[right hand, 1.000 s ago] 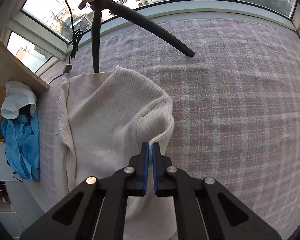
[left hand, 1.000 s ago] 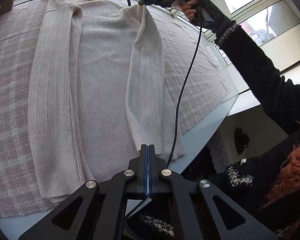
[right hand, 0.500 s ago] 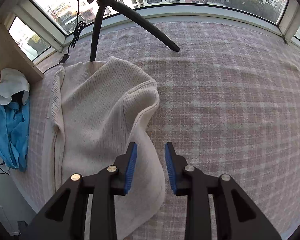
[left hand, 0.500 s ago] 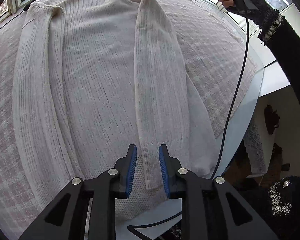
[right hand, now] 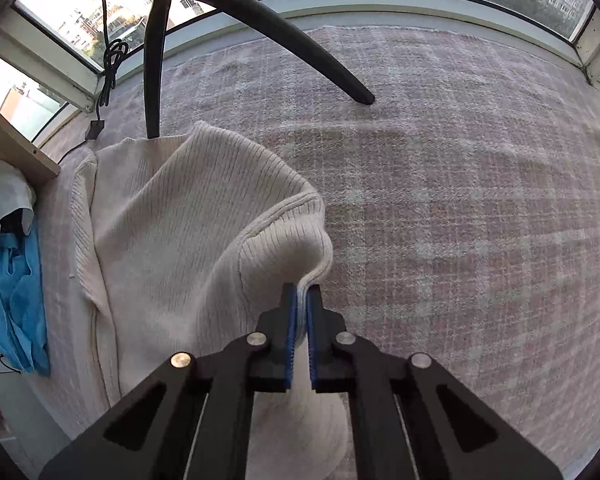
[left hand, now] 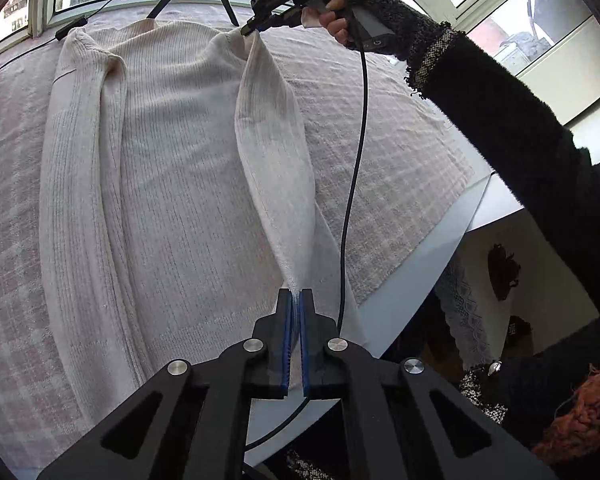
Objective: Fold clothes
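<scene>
A cream ribbed sweater [left hand: 172, 160] lies lengthwise on the plaid cloth, its left sleeve folded in over the body. In the left wrist view my left gripper [left hand: 296, 296] is closing tight on the sweater's right side edge near the hem, and fabric fills the gap between the blue pads. The right gripper [left hand: 252, 30], far off at the shoulder, pinches that same edge, so a long strip [left hand: 276, 152] hangs lifted between the two. In the right wrist view the right gripper [right hand: 302, 290] is closing on a raised fold of the sweater [right hand: 172, 232] at the shoulder seam.
Black tripod legs [right hand: 300, 40] stand on the plaid tablecloth [right hand: 460, 200] behind the collar. A blue cloth [right hand: 12, 300] lies off the left side. The table's edge [left hand: 420, 272] runs close on the right, with a black cable [left hand: 354, 160] and a person's dark sleeve [left hand: 500, 120] above it.
Half a second ago both grippers stood open over the sweater lying flat. Both have now shut on its right edge and raised it off the cloth.
</scene>
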The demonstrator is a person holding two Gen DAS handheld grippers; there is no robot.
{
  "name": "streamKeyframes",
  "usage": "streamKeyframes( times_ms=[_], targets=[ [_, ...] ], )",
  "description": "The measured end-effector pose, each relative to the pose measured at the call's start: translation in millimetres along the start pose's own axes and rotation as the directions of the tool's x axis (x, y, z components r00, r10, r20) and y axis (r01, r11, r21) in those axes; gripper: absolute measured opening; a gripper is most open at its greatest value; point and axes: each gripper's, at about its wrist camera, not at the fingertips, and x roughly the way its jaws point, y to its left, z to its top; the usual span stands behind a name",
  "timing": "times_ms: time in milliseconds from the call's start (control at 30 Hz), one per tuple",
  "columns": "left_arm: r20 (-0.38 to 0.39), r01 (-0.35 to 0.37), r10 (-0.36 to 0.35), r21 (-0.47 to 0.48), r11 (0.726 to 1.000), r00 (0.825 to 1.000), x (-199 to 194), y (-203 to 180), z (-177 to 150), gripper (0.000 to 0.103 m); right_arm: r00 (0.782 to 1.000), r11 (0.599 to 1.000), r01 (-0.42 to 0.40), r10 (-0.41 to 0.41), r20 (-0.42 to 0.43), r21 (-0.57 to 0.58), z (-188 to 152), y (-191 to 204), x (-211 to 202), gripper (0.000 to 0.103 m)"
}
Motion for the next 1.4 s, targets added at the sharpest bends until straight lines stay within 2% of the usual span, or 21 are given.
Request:
streamKeyframes(
  times_ms=[67, 167, 233, 267, 333, 400, 500, 633, 800, 900, 1000, 1100, 1267, 1400],
  targets=[
    [0.000, -0.034, 0.034, -0.041, 0.999, 0.999, -8.6, 12.8, -13.7, 0.003, 0.999, 0.999, -0.038, 0.039, 0.008, -0.039, 6.2, 18.0, -3.3, 0.005],
    [-0.058, -0.063, 0.055, -0.136, 0.989, 0.997, 3.2, 41.3, -27.9, 0.003, 0.998, 0.995, -0.051, 0.049, -0.028, -0.086, 11.9, 45.0, 0.4, 0.010],
    [-0.072, -0.065, 0.055, -0.150, 0.987, 0.996, 10.7, 49.9, -30.5, 0.003, 0.998, 0.992, -0.050, 0.053, 0.015, -0.117, 3.8, 48.3, -12.8, 0.015],
    [-0.070, -0.057, 0.047, -0.154, 0.986, 0.996, 11.8, 52.4, -31.5, 0.003, 0.998, 0.992, -0.034, 0.040, 0.046, -0.124, -4.4, 43.7, -22.2, 0.023],
    [-0.063, -0.048, 0.039, -0.152, 0.987, 0.997, 11.2, 54.8, -30.6, 0.003, 0.995, 0.989, 0.012, 0.003, 0.099, -0.148, -30.8, 28.2, -36.0, 0.031],
    [-0.061, -0.047, 0.038, -0.145, 0.988, 0.997, 8.3, 54.6, -30.3, 0.003, 0.994, 0.984, 0.052, -0.035, 0.102, -0.170, -63.0, 6.5, -38.3, 0.031],
    [-0.063, -0.047, 0.038, -0.139, 0.989, 0.997, 3.9, 54.7, -30.8, 0.003, 0.999, 0.980, 0.025, -0.018, 0.039, -0.200, -105.9, -12.4, -25.0, 0.031],
    [-0.081, -0.052, 0.040, -0.152, 0.987, 0.996, 0.9, 58.6, -32.0, 0.003, 0.999, 0.951, 0.050, -0.049, 0.013, -0.306, -134.7, 2.4, 0.3, 0.031],
    [-0.105, -0.049, 0.038, -0.107, 0.993, 0.994, 4.5, 48.4, -35.4, 0.003, 0.998, 0.916, 0.062, -0.060, 0.019, -0.396, -129.7, 28.2, 17.7, 0.031],
    [-0.123, -0.048, 0.035, -0.101, 0.994, 0.992, 11.3, 43.4, -40.5, 0.003, 0.999, 0.932, 0.038, -0.025, 0.040, -0.360, -111.0, 25.7, 12.0, 0.031],
    [-0.123, -0.045, 0.032, -0.102, 0.994, 0.992, 13.0, 40.1, -43.0, 0.003, 0.999, 0.943, -0.031, 0.038, 0.016, -0.332, -101.1, 17.0, -0.3, 0.031],
    [-0.115, -0.044, 0.032, -0.103, 0.994, 0.993, 10.2, 40.4, -42.7, 0.003, 1.000, 0.913, 0.014, -0.015, 0.001, -0.409, -110.6, 18.6, -1.8, 0.031],
    [-0.131, -0.049, 0.036, -0.104, 0.993, 0.991, 12.4, 41.1, -45.6, 0.003, 0.998, 0.868, -0.043, 0.013, -0.064, -0.494, -126.4, 38.6, 13.3, 0.031],
    [-0.138, -0.053, 0.040, -0.093, 0.994, 0.990, 10.7, 39.0, -47.3, 0.003, 0.998, 0.837, 0.004, -0.040, -0.055, -0.547, -126.4, 51.7, 24.6, 0.031]
  ],
)
